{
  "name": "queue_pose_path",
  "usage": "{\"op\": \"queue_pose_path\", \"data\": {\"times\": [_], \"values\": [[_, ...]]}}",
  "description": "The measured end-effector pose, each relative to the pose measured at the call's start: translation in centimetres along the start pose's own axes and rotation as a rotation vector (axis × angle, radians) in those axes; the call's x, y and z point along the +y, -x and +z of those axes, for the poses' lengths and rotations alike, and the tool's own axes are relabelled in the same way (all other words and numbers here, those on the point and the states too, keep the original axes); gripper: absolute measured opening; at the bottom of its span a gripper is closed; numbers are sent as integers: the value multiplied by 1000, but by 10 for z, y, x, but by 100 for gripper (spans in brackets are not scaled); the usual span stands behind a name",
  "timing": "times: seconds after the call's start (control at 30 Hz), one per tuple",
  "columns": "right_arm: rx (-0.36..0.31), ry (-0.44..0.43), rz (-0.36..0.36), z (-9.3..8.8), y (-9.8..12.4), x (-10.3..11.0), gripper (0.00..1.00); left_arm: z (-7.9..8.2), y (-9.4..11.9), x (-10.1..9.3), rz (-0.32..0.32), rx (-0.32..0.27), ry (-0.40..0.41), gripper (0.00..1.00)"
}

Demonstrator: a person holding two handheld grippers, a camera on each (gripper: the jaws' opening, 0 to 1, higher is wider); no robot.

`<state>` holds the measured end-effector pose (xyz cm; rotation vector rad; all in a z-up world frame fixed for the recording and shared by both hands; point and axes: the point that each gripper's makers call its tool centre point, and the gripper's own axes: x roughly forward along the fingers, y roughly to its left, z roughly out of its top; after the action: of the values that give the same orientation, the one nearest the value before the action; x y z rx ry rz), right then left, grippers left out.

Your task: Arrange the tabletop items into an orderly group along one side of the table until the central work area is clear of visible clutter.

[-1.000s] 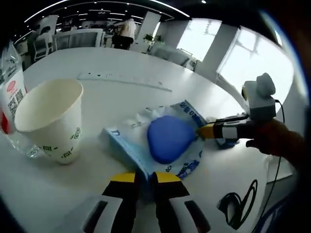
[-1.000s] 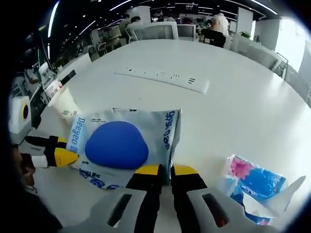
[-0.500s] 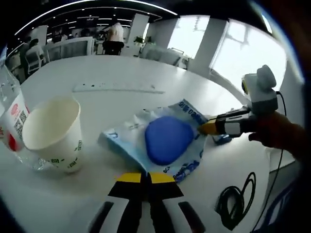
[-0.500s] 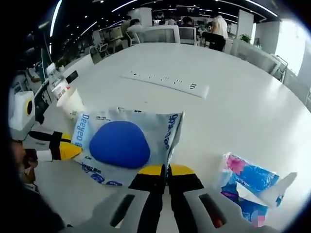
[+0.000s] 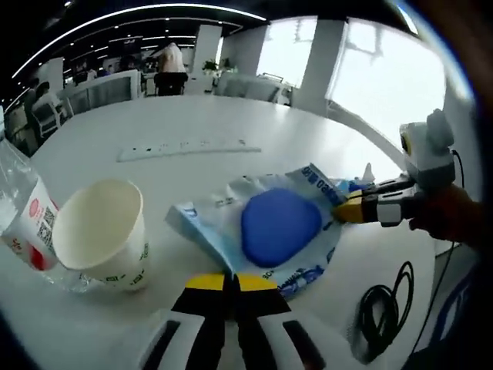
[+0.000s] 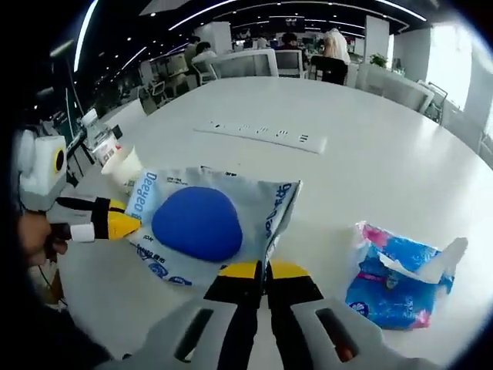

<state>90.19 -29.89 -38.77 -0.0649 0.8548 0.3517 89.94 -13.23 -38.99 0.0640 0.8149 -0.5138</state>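
Between the yellow tips of the left tongs, one edge of a white-and-blue plastic packet is pinched, the jaws being pressed together on it. The opposite edge of the same packet is pinched by the right tongs, whose jaws are likewise pressed together. The packet is thus held stretched between the two tongs, over the white desk; whether its underside touches the desk cannot be told. A large rounded blue shape is printed or enclosed at the packet's middle, and blue lettering runs along its borders.

Seen from the left gripper view, the right tongs enter from the right side, gripped by a person's hand. Seen from the right gripper view, the left tongs enter from the left, also gripped by a hand.

Just beside the packet, on the left-tongs side, a white paper cup stands upright and open. A clear plastic bottle with a red-and-white label is seen touching or just behind the cup. A black cable lies coiled near the desk edge, close to the right tongs. Near the right tongs, a blue-and-pink tissue pack lies on the desk with a tissue sticking out. Farther toward the desk's middle, a long white power strip lies flat, well apart from the packet.
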Motion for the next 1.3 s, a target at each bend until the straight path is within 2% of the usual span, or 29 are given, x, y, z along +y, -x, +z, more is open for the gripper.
{"op": "queue_pose_path", "data": {"times": [0.27, 0.5, 0.8, 0.93, 1.3], "values": [[0, -37, 38, -13, -1, 16, 0, 2, 0, 15, 37, 19, -30, 1], [18, -47, 60, -25, -6, 26, 1, -5, -2, 28, 73, 37, 4, 2], [36, -46, 56, -31, -7, 25, 2, -8, -2, 32, 84, 43, 13, 6], [44, -33, 59, -31, -8, 24, 3, -10, -1, 31, 68, 49, 35, 7], [42, -29, 41, -29, -7, 19, 6, -14, 7, 27, 58, 59, 27, 10]]}}
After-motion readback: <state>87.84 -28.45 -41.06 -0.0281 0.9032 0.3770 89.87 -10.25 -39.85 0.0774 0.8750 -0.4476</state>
